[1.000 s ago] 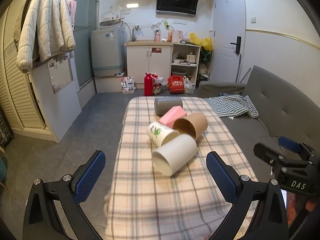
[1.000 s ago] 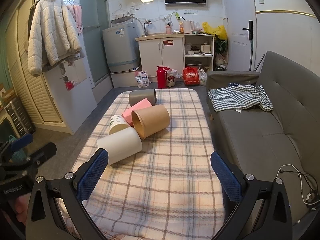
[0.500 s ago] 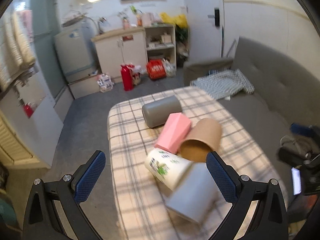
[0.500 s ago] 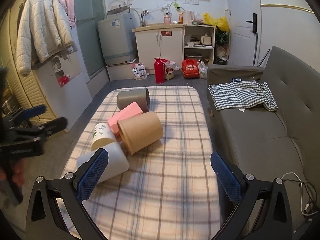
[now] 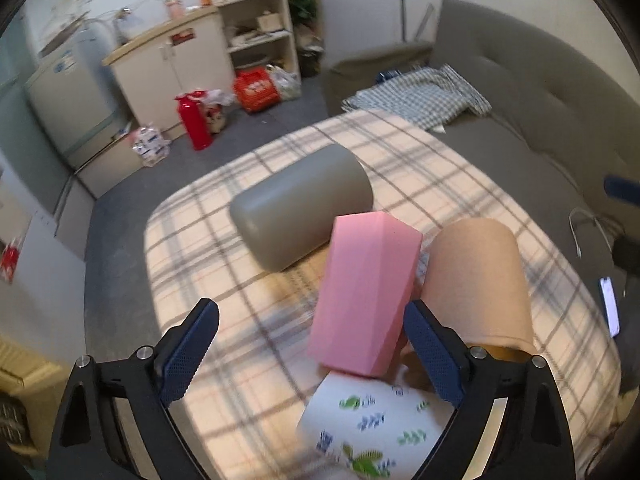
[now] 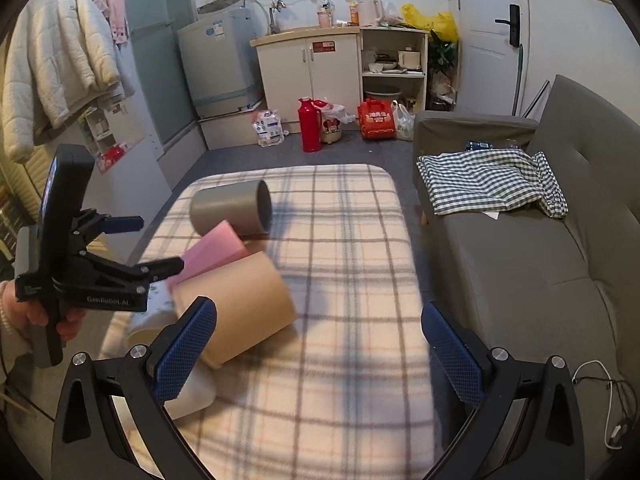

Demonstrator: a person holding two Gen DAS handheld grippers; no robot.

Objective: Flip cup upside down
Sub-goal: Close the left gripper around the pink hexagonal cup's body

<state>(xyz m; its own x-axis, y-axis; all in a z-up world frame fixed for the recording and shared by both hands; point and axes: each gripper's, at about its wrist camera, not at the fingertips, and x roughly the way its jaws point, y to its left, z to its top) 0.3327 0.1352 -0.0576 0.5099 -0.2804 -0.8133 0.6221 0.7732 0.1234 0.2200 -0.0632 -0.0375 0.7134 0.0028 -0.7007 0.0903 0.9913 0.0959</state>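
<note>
Several cups lie on their sides on a plaid-covered table point(image 6: 340, 280). In the left wrist view a pink faceted cup point(image 5: 366, 292) lies between my open left gripper's point(image 5: 312, 350) fingers, resting on a white leaf-print cup point(image 5: 360, 432). A tan cup point(image 5: 476, 280) lies to its right and a grey cup point(image 5: 300, 204) behind. In the right wrist view the tan cup point(image 6: 236, 308) lies by the left finger of my open, empty right gripper point(image 6: 316, 344), with the pink cup point(image 6: 216, 252) and the grey cup point(image 6: 232, 208) beyond. The left gripper point(image 6: 132, 268) shows there over the cups.
A grey sofa point(image 6: 540, 248) with a checked cloth point(image 6: 492, 180) runs along the table's right side. A plain white cup point(image 6: 192, 396) lies under my right gripper's left finger. Cabinets, a red flask point(image 6: 310, 124) and bags stand on the floor beyond the table.
My left gripper has moved forward and down over the cups, so the pink cup now lies between its fingers. My right gripper has moved forward and lower towards the tan cup.
</note>
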